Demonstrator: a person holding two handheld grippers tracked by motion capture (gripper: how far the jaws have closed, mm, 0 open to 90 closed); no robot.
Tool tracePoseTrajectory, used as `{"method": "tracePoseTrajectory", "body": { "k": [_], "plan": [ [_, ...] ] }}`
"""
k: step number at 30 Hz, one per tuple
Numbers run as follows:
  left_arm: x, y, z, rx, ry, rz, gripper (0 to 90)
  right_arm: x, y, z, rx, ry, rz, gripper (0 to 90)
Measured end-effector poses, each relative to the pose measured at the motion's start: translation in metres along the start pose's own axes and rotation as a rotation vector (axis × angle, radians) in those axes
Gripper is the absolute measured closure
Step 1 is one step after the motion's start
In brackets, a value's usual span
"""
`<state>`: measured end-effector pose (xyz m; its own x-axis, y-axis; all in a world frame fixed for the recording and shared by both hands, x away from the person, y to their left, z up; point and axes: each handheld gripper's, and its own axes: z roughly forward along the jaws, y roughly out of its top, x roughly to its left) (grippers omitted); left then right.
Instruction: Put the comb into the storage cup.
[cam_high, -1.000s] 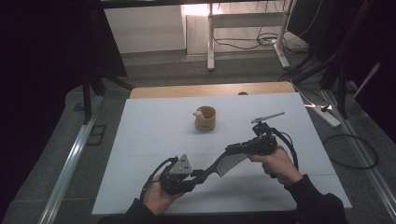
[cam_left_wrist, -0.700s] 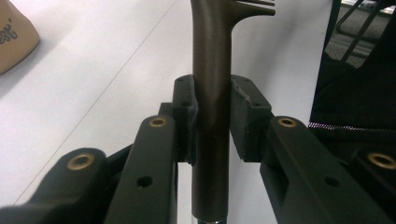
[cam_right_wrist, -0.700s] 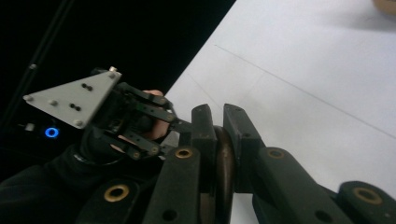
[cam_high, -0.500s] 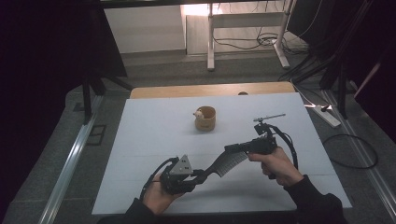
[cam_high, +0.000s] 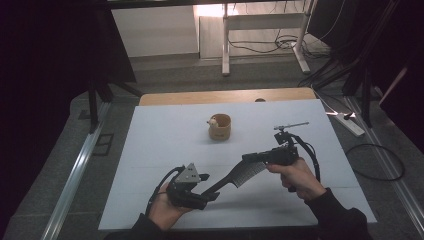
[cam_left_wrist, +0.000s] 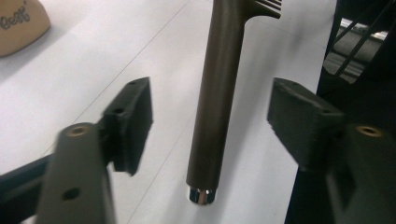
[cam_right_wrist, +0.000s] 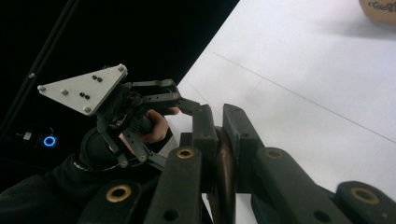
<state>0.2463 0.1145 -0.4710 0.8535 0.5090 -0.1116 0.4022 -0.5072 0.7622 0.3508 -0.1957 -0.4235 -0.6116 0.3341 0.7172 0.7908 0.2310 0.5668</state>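
In the lower middle of the high view, a dark comb (cam_high: 239, 176) spans the gap between the two grippers above the white table (cam_high: 165, 140). The right gripper (cam_high: 252, 158), at centre right of that frame, is clamped on the toothed end of the comb; in the right gripper view its jaws stand pressed together on a thin brown edge at the bottom centre. The left gripper (cam_high: 212, 194), at lower left of the comb, has just been opening its jaws. In the left gripper view the comb's handle (cam_left_wrist: 215, 102) runs down the middle of the frame between the two black pads (cam_left_wrist: 135, 119), with a clear gap on each side; neither pad touches it. The handle's metal tip sits at the lower centre of that view, and the teeth begin at the top edge. A tan cup (cam_high: 220, 127) stands upright on the table in the upper middle of the high view, well apart from both grippers. The left gripper's grey plate (cam_right_wrist: 84, 91) shows at the left of the right gripper view.
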Motion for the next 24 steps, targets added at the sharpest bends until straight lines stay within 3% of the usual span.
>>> {"method": "tracePoseTrajectory", "body": {
  "k": [4,10,15,19,24],
  "plan": [
    [0.003,-0.004,-0.003,0.0,-0.02,-0.005,19.5,0.0,0.0,-0.002,-0.011,-0.007,-0.005,84.6],
    [0.013,-0.011,-0.011,-0.018,-0.045,-0.093,9.4,-0.001,0.001,-0.005,-0.028,-0.016,-0.005,84.6],
    [0.018,-0.016,-0.018,-0.019,-0.015,-0.129,5.8,-0.001,0.001,-0.009,-0.039,-0.024,-0.007,84.6],
    [0.021,-0.02,-0.024,-0.016,-0.023,-0.161,4.2,-0.001,0.001,-0.01,-0.046,-0.029,-0.017,84.5],
    [0.021,-0.025,-0.033,-0.029,0.007,-0.171,3.3,0.0,0.0,-0.013,-0.057,-0.039,-0.032,84.6]
  ]
}}
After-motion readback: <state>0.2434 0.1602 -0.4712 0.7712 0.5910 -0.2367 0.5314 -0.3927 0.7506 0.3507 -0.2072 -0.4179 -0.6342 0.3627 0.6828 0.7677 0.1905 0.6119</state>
